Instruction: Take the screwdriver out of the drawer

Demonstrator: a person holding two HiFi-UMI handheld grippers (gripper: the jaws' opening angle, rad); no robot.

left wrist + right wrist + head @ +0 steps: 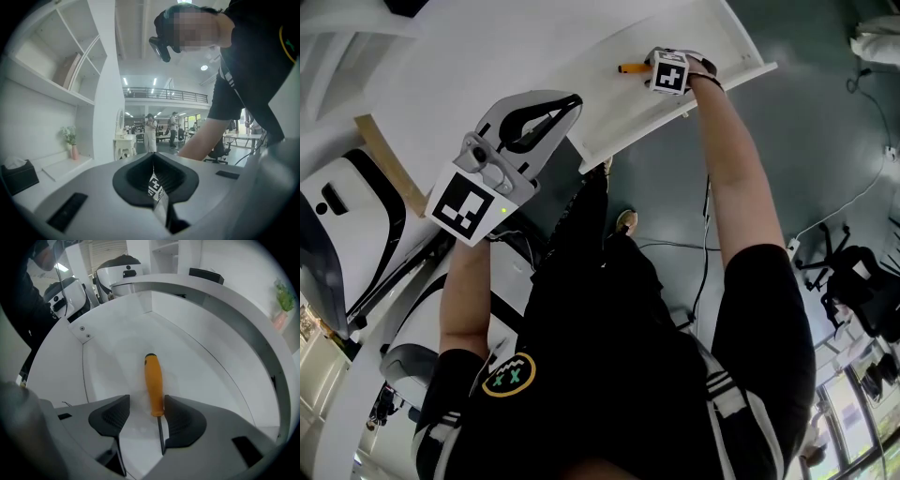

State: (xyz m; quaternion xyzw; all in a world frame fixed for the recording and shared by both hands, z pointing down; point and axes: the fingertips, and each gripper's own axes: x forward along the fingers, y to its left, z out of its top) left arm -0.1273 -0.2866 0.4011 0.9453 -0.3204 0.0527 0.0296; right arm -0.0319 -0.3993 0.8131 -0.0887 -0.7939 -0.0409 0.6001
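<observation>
An orange-handled screwdriver [153, 383] lies on the floor of the open white drawer [201, 326], its metal shaft pointing toward the camera. My right gripper [146, 402] points down into the drawer and straddles the handle. Its right pad [180, 420] is against the handle, while a gap separates the handle from the left pad [112, 416]. From the head view the screwdriver [628, 67] shows beside the right gripper's marker cube [669, 71] in the drawer [675, 122]. My left gripper [152, 157] is held level off to the left of the drawer [567, 101], its jaws shut on nothing.
White rounded machines [337, 216] stand at the left. Cables [853, 202] and an office chair [853, 281] lie on the dark floor at the right. White shelves [61, 65], a black tissue box [18, 176] and a small vase [72, 143] face the left gripper.
</observation>
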